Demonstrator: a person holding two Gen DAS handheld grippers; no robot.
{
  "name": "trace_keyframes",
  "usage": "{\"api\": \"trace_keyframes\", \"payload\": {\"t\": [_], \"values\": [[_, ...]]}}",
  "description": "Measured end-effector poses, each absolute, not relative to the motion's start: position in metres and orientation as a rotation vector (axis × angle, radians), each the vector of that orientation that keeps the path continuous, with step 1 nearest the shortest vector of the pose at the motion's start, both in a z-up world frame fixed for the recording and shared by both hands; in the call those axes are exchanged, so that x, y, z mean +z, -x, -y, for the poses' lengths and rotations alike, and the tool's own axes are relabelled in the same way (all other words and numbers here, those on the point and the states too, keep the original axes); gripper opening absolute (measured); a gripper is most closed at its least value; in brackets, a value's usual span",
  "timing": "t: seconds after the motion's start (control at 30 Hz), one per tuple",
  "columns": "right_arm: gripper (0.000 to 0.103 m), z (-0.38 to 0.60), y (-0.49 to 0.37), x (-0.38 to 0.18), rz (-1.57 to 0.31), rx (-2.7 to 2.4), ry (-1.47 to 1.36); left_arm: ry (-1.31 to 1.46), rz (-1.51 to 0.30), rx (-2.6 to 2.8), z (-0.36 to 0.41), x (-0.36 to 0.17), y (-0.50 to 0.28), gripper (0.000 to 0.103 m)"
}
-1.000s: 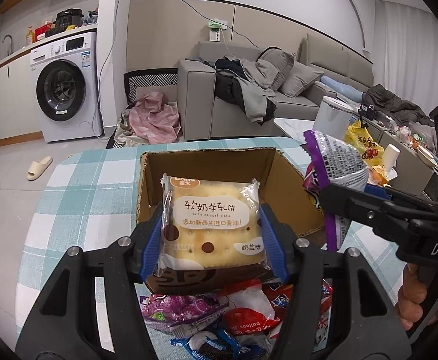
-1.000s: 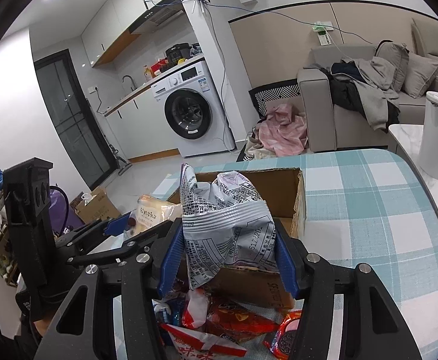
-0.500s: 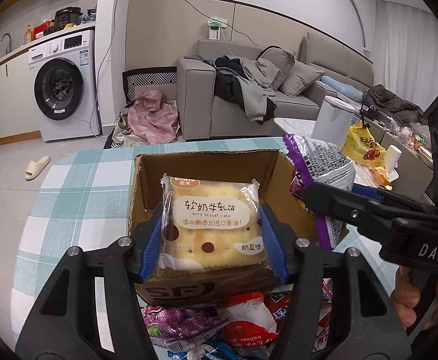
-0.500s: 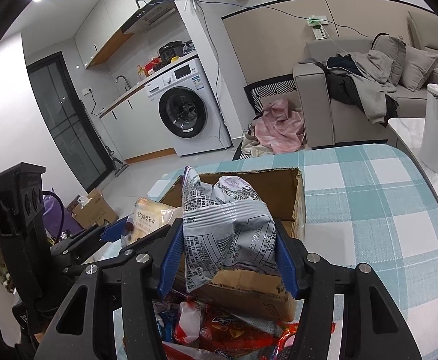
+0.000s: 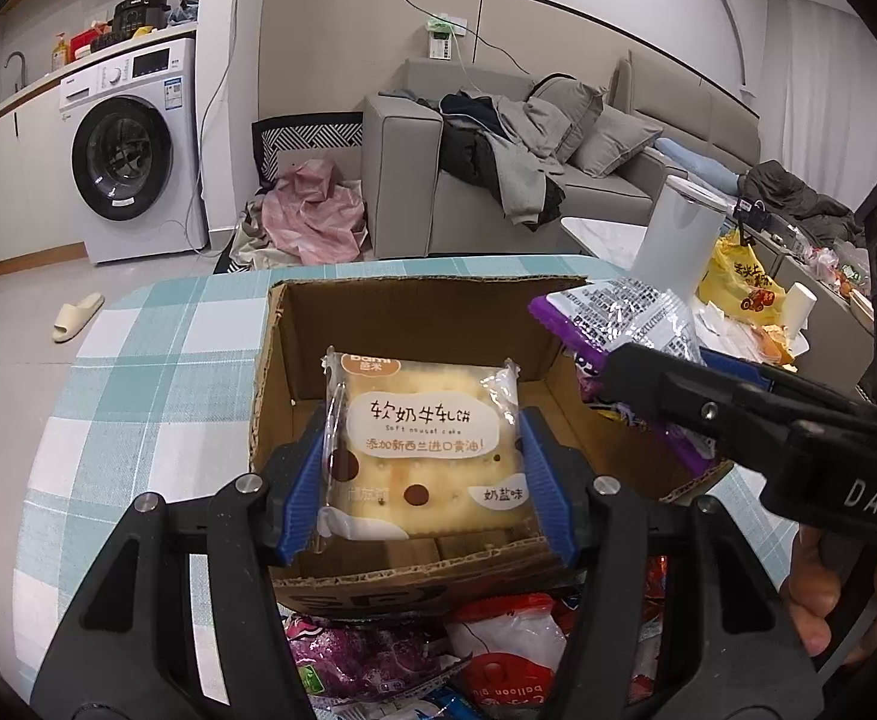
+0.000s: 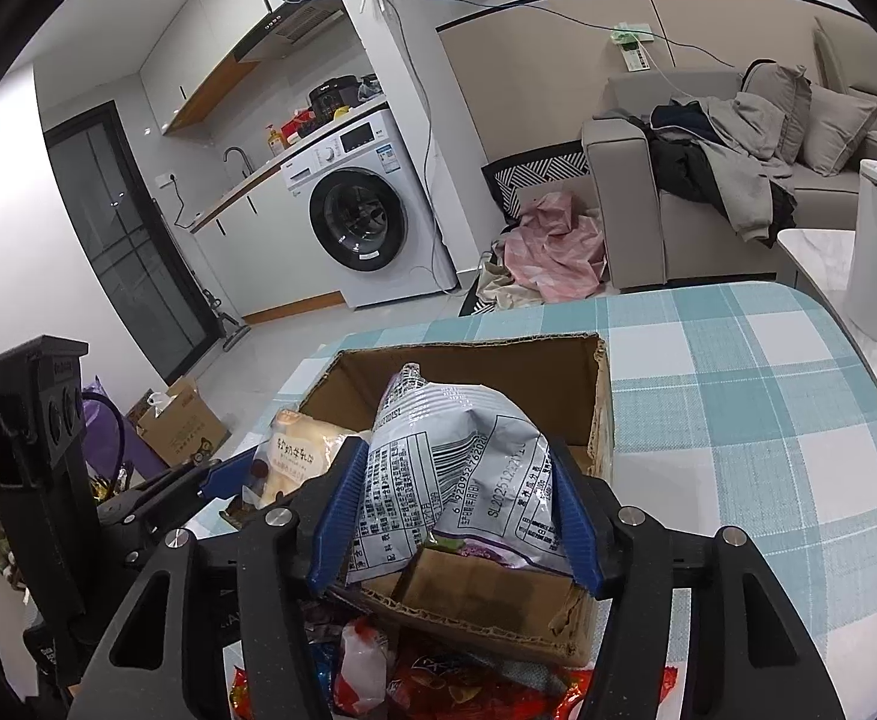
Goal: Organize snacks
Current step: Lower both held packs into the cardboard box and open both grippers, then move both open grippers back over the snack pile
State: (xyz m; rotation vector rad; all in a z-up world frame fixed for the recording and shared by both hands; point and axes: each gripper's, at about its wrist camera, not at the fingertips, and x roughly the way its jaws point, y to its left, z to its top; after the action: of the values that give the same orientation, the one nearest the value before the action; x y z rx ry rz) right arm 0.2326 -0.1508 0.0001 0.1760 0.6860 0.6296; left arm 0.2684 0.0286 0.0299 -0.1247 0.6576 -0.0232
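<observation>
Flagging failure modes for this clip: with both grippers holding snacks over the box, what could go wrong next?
The left gripper and right gripper sit close over one cardboard box, so they might collide. The crumpled silver bag hangs partly over the box wall and could fall outside. The cracker packet may catch the near wall.

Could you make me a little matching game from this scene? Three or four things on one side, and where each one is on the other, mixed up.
Things:
1. cracker pack
2. grey snack bag
3. cardboard box
4. red snack packet

Places:
A. standing open on the checked tablecloth
B. held in the right claw
C. lying on the table in front of the box
D. held in the left claw

Pairs: 1-D, 2-B, 3-A, 4-C
</observation>
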Motion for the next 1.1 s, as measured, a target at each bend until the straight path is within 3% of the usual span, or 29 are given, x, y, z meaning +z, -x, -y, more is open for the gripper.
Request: {"api": "trace_keyframes", "payload": {"t": [0.13,0.2,0.27,0.4,0.5,0.57,1.1], "values": [[0.072,0.150,-0.229,0.000,-0.670,0.623,-0.147,0.122,-0.649,-0.017,-0.030,0.030,-0.265,0.058],[0.079,0.152,-0.227,0.001,-0.660,0.611,-0.135,0.116,-0.657,-0.023,-0.031,0.033,-0.263,0.064],[0.083,0.156,-0.226,0.002,-0.660,0.605,-0.136,0.113,-0.648,-0.020,-0.031,0.037,-0.257,0.077],[0.100,0.168,-0.222,0.003,-0.666,0.589,-0.153,0.107,-0.630,-0.036,-0.030,0.046,-0.242,0.083],[0.102,0.179,-0.216,0.005,-0.664,0.580,-0.165,0.107,-0.628,-0.038,-0.030,0.051,-0.227,0.089],[0.103,0.184,-0.210,0.006,-0.667,0.582,-0.165,0.117,-0.620,-0.029,-0.032,0.051,-0.216,0.103],[0.103,0.196,-0.153,0.005,-0.687,0.597,-0.114,0.130,-0.601,0.012,-0.043,0.052,-0.138,0.102]]}}
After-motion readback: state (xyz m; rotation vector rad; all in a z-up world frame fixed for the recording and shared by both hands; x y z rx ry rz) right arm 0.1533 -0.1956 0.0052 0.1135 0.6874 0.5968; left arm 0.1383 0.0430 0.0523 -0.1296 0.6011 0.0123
